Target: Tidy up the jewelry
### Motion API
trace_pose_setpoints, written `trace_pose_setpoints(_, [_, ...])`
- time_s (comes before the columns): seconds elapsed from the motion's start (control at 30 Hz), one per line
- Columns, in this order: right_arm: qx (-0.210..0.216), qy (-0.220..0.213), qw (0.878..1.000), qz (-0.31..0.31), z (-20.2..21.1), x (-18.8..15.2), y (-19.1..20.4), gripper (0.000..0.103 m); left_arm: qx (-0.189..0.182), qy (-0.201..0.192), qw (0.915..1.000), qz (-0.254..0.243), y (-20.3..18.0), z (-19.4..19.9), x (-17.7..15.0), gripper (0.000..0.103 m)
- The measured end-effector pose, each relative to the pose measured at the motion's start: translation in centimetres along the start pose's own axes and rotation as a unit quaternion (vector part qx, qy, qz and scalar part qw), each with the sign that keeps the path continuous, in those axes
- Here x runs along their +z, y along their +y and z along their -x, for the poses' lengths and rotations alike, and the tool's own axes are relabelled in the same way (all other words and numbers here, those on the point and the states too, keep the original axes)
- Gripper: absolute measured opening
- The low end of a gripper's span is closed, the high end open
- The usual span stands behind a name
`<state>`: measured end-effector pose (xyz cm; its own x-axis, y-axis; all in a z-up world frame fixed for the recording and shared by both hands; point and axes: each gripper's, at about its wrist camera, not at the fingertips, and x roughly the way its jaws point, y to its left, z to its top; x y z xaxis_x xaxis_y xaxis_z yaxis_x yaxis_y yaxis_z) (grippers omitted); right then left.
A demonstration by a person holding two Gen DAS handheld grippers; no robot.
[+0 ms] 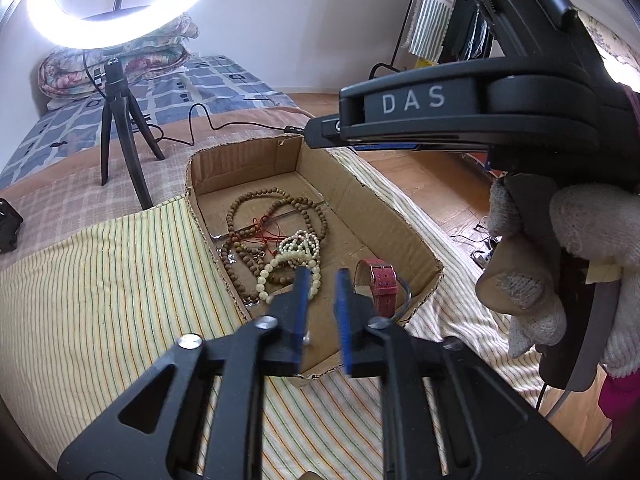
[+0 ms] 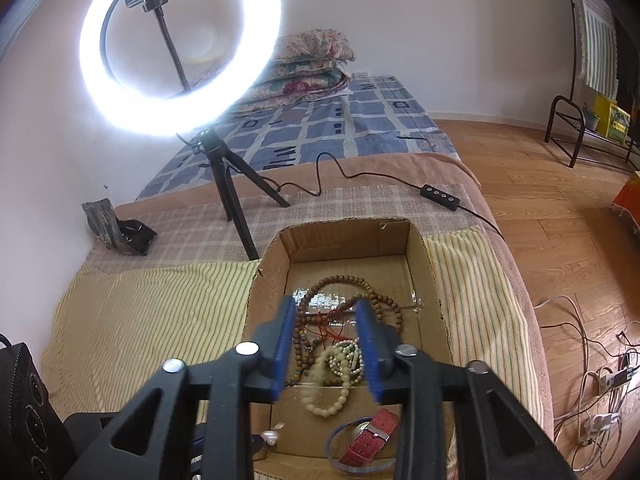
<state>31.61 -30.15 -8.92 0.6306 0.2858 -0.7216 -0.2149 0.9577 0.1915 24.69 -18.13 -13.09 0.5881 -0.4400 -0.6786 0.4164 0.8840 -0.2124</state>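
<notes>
A shallow cardboard box (image 1: 404, 236) sits on a striped cloth on the bed. Inside lie brown wooden bead strands (image 1: 276, 208), a cream bead bracelet (image 1: 294, 258) and a red-strapped watch (image 1: 382, 284). My left gripper (image 1: 323, 276) is open and empty, low over the box's near edge, between the cream beads and the watch. My right gripper (image 2: 326, 308) is open and empty, above the box (image 2: 266, 300), with the brown beads (image 2: 384, 304), cream beads (image 2: 336, 364) and watch (image 2: 370, 438) below it. The right gripper's black body (image 1: 480, 108) shows in the left wrist view, held by a gloved hand.
A ring light on a black tripod (image 2: 224, 184) stands behind the box, its cable and controller (image 2: 440, 196) lying across the bed. Folded quilts (image 2: 308, 68) are at the far end. The bed edge and wooden floor (image 2: 560, 240) are to the right. A dark object (image 2: 120, 232) lies by the wall.
</notes>
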Motion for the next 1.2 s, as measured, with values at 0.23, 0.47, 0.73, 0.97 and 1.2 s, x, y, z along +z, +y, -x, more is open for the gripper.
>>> trace_pose_setpoints(0.23, [-0.042,-0.025,0.999,0.013,0.4,0.1,0.6,0.091,0.027,-0.015,0.9995,-0.002,0.2,0.6,-0.2,0.075])
trace_pose_setpoints(0.47, [-0.063,-0.030,0.997,0.012,0.6,0.1,0.9,0.101,0.041,-0.010,0.9991,-0.001,0.5,0.8,-0.2,0.075])
trace_pose_setpoints(0.73, [-0.078,-0.039,0.996,0.016,1.7,0.0,1.7,0.102,0.047,-0.017,0.9987,-0.005,0.5,1.6,-0.2,0.076])
trace_pose_setpoints(0.97, [-0.088,-0.052,0.995,0.020,3.3,-0.1,2.4,0.102,0.051,-0.026,0.9983,-0.004,0.3,2.9,-0.1,0.076])
trace_pose_setpoints(1.2, [-0.098,-0.069,0.993,0.021,5.7,-0.3,3.0,0.103,0.056,-0.036,0.9975,-0.021,0.0,5.3,-0.2,0.076])
